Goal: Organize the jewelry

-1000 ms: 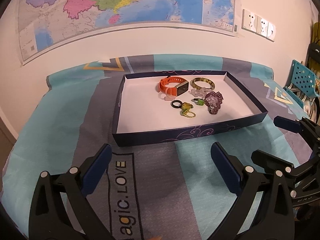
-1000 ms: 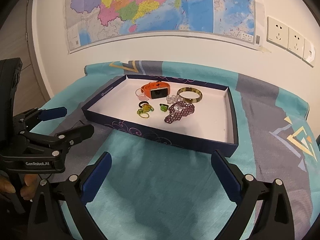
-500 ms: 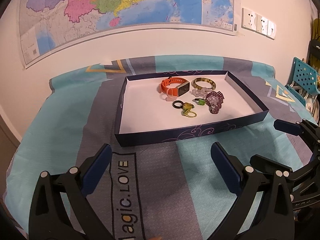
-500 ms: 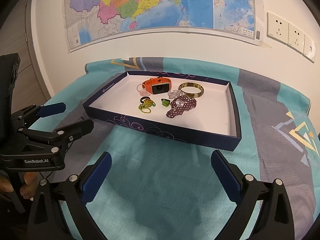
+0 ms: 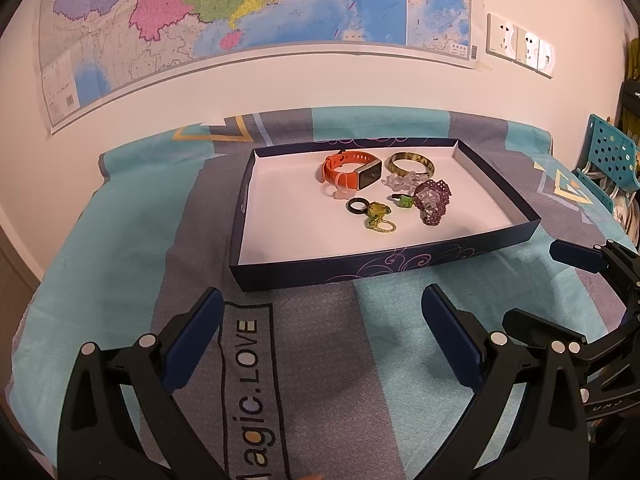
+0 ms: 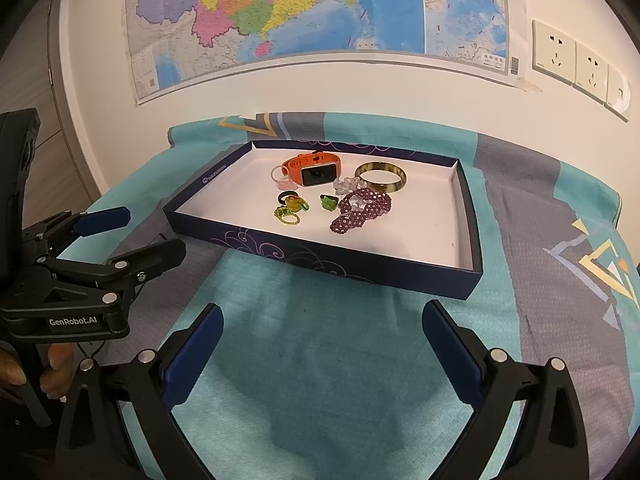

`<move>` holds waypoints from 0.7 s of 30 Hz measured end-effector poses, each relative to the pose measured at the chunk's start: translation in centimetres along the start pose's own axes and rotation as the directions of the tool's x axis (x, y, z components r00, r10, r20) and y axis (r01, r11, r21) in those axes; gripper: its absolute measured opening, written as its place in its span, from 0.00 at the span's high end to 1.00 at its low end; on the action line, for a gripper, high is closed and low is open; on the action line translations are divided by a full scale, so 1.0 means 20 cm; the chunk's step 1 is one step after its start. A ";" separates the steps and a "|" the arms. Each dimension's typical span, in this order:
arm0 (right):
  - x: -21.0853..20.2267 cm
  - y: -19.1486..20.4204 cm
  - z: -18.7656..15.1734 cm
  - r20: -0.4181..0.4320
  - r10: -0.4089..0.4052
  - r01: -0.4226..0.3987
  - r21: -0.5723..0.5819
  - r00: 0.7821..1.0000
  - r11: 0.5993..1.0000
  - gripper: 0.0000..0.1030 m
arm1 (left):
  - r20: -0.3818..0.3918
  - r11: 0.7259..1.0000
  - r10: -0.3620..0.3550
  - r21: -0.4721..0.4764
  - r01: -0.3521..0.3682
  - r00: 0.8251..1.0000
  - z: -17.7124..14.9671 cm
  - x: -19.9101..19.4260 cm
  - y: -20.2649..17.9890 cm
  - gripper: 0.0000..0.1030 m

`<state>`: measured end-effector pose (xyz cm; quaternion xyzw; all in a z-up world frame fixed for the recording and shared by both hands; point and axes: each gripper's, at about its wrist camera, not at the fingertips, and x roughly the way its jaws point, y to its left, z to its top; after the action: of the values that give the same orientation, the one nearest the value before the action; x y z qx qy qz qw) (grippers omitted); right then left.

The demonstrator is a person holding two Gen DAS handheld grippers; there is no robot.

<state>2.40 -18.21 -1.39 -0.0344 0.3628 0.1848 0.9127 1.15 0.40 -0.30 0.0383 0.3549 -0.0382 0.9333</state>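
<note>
Left wrist view: the left hand-held gripper (image 5: 320, 312) hangs wide apart and empty above the cloth (image 5: 132, 240), short of the tray (image 5: 360, 272). All the jewelry sits bunched in the tray's far middle: an orange watch (image 5: 350, 168), a bangle (image 5: 410, 163), a clear bead piece (image 5: 400, 182), a purple bead bracelet (image 5: 432, 202), a black ring (image 5: 357, 205), a green ring (image 5: 405, 201) and yellow-green rings (image 5: 379, 218). The pieces touch or nearly touch, so the step in hand is likely a reach over the near wall. I would start with an outlying piece, such as the black ring, coming down steeply so the fingers do not drag its neighbours. The right hand-held gripper (image 5: 560, 280) shows at the right edge, also spread.

Right wrist view: the right hand-held gripper (image 6: 320, 320) is agape and holds nothing, near the tray (image 6: 360, 268) wall. The left one (image 6: 132, 232) is at the left, its handle in a hand (image 6: 36, 368).

The counter wears a teal and grey patterned cloth, slightly rumpled. Behind it, a pale wall carries a map (image 6: 300, 12) and sockets (image 6: 576, 64); a perforated teal chair (image 5: 608, 156) stands far right.
</note>
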 end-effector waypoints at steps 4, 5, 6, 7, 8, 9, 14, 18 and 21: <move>0.00 0.00 0.00 0.000 0.001 -0.001 0.000 1.000 1.000 0.07 | 0.002 1.000 0.000 0.000 0.000 1.000 0.00 0.00 0.00 0.05; 0.00 0.00 0.00 0.000 0.001 -0.001 0.000 1.000 1.000 0.07 | 0.002 1.000 0.001 0.001 -0.001 1.000 0.00 0.00 0.00 0.05; 0.00 0.00 0.00 -0.001 0.000 0.000 0.000 1.000 1.000 0.07 | 0.001 1.000 0.001 0.001 -0.001 1.000 0.00 0.00 0.00 0.05; 0.00 0.00 0.00 -0.001 0.000 0.000 0.000 1.000 1.000 0.07 | -0.001 1.000 0.000 0.001 0.000 1.000 0.00 0.00 0.00 0.05; 0.00 0.00 0.00 -0.002 0.000 0.000 0.001 1.000 1.000 0.07 | -0.001 1.000 0.000 0.001 0.000 1.000 0.00 0.00 0.00 0.05; 0.00 0.00 0.00 -0.003 0.001 -0.001 0.001 1.000 1.000 0.07 | -0.001 1.000 0.001 0.001 -0.001 1.000 0.00 0.00 0.00 0.05; 0.00 -0.01 0.00 -0.005 0.001 -0.001 0.003 1.000 1.000 0.07 | -0.009 1.000 0.001 -0.001 -0.001 1.000 0.00 0.01 0.00 0.05; 0.01 -0.01 0.00 -0.008 -0.001 0.001 0.004 1.000 1.000 0.07 | -0.010 1.000 0.001 -0.003 -0.001 1.000 0.00 0.02 0.00 0.05; 0.01 -0.01 0.00 -0.010 -0.002 0.002 0.005 1.000 1.000 0.07 | -0.012 1.000 0.000 -0.003 0.000 1.000 0.00 0.02 0.00 0.05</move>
<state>2.55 -18.31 -1.56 -0.0334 0.3676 0.1831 0.9112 1.40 0.43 -0.56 0.0371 0.3605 -0.0373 0.9313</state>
